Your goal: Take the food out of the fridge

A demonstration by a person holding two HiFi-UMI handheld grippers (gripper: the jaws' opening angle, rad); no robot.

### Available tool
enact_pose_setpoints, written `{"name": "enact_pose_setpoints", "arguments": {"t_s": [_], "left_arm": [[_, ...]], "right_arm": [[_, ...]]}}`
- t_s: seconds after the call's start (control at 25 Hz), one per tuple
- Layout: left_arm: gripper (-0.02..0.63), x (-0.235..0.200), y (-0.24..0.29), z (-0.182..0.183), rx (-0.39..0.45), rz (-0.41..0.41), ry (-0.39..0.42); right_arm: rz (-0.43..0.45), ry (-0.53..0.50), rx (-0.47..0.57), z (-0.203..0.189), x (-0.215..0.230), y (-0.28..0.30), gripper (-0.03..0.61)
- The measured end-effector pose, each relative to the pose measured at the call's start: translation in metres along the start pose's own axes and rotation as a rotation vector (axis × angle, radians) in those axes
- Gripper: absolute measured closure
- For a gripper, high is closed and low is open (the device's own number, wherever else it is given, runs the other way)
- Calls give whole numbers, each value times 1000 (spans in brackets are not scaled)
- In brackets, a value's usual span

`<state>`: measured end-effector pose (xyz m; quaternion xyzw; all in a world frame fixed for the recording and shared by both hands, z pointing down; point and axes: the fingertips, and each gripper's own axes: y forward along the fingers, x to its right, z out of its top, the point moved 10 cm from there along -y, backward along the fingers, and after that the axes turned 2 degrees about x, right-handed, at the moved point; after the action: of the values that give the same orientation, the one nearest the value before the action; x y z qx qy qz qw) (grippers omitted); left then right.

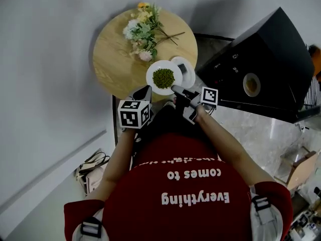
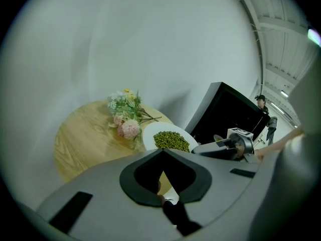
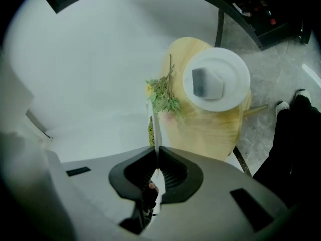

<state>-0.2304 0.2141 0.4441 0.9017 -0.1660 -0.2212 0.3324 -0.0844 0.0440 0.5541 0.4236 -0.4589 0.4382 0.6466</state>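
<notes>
Where our arms reach out past the red shirt (image 1: 190, 185) at the bottom of the frame, the left tongs (image 2: 163, 152) are clenched on nothing, tips together just beside the white plate (image 1: 152, 69). Our right tongs (image 3: 155, 148) are clamped on that plate's rim, holding its green beans (image 1: 163, 77) over the near edge of the round wooden desk (image 1: 113, 54). Beyond, on the desk, lie a second plate (image 1: 176, 62) with a grey slice (image 3: 205, 83) and a flower bunch (image 1: 143, 31). At upper right, beside the desk, stands the black fridge (image 1: 271, 59).
</notes>
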Motion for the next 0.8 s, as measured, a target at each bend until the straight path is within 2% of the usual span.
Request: {"name": "enact_pose_setpoints", "arguments": {"t_s": [0.16,0.36,0.6,0.8], "left_arm": [[614,-17,2,-13,-11,30,-31],[614,-33,6,-29,-26,47,-84],[614,-42,8,-38,-20,33,-100],[614,-47,11,-43,-19,19,-122]], "right_arm": [[-55,-30,-43,-1,14,17,555],[-142,-6,-52,-7,43,29,555],[-201,56,-12,-9,64,39,555],[-268,39,3,-8,72,43,555]]}}
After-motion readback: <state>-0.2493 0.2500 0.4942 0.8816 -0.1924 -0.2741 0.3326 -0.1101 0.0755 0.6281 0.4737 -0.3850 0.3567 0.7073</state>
